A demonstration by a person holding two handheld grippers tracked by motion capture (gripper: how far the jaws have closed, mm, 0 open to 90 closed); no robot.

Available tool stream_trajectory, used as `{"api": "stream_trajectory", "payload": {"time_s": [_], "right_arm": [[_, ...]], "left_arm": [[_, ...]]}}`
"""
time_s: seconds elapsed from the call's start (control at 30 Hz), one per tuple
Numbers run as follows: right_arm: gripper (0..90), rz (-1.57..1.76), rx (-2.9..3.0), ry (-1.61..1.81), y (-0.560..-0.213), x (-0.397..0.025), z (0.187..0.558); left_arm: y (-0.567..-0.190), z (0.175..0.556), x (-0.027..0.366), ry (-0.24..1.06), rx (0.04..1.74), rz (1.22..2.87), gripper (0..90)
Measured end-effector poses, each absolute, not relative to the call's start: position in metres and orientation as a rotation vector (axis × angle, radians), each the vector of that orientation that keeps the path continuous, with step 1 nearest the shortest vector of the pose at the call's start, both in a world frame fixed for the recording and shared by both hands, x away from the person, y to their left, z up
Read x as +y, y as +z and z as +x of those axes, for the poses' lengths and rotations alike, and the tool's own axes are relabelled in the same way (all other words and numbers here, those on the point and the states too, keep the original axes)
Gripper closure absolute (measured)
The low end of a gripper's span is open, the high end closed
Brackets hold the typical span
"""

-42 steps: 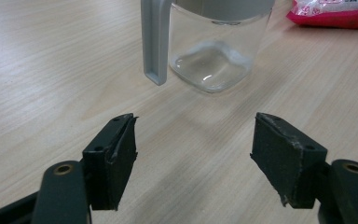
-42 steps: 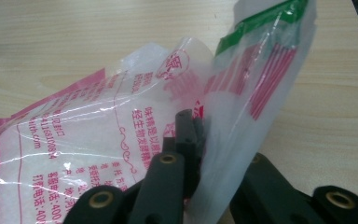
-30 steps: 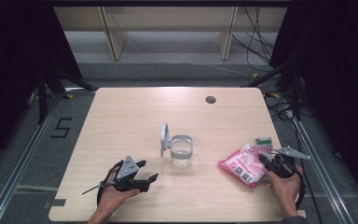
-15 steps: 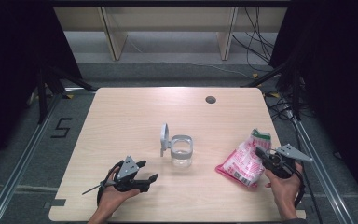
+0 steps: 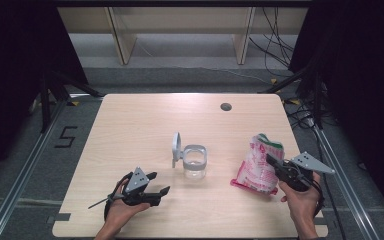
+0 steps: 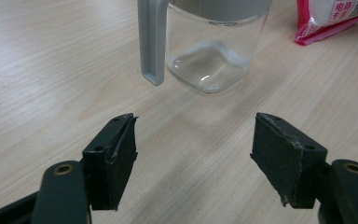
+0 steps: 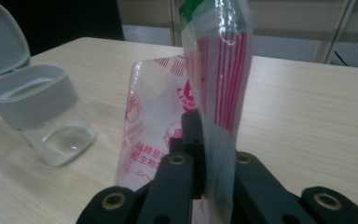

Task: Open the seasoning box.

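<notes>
Near the table's (image 5: 130,125) right edge my right gripper (image 5: 275,164) pinches the pink bag (image 5: 257,165), lifting it to tip into the open jar (image 5: 195,161); my left gripper (image 5: 155,184) waits wide open.

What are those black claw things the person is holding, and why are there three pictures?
Those are grabbing tools. A person holds one hand-held gripper in each hand. One picture looks down from above the wooden table. The other two come from small cameras riding on each tool. The left hand-held gripper is wide open and holds nothing; it points at a clear jar with a grey flip lid standing open. The right hand-held gripper is pinching a red and white plastic bag, lifting it up on end beside the jar.
</notes>
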State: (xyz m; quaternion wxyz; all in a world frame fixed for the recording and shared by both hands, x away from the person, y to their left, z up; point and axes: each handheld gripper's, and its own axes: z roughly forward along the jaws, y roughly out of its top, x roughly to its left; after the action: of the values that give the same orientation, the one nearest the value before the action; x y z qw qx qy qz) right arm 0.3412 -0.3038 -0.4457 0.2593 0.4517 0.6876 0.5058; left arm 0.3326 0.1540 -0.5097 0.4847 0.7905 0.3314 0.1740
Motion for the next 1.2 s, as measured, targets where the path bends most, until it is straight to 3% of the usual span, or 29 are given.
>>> {"api": "stream_trajectory", "payload": {"time_s": [0.6,1.2], "right_arm": [[90.0,1.009,1.960,1.441,-0.421,-0.260,0.341],[90.0,0.944,1.969,1.462,-0.396,-0.246,0.343]], "left_arm": [[-0.509,0.333,0.153,0.435,0.782,1.931,30.0],[-0.500,0.322,0.128,0.398,0.722,1.950,30.0]]}}
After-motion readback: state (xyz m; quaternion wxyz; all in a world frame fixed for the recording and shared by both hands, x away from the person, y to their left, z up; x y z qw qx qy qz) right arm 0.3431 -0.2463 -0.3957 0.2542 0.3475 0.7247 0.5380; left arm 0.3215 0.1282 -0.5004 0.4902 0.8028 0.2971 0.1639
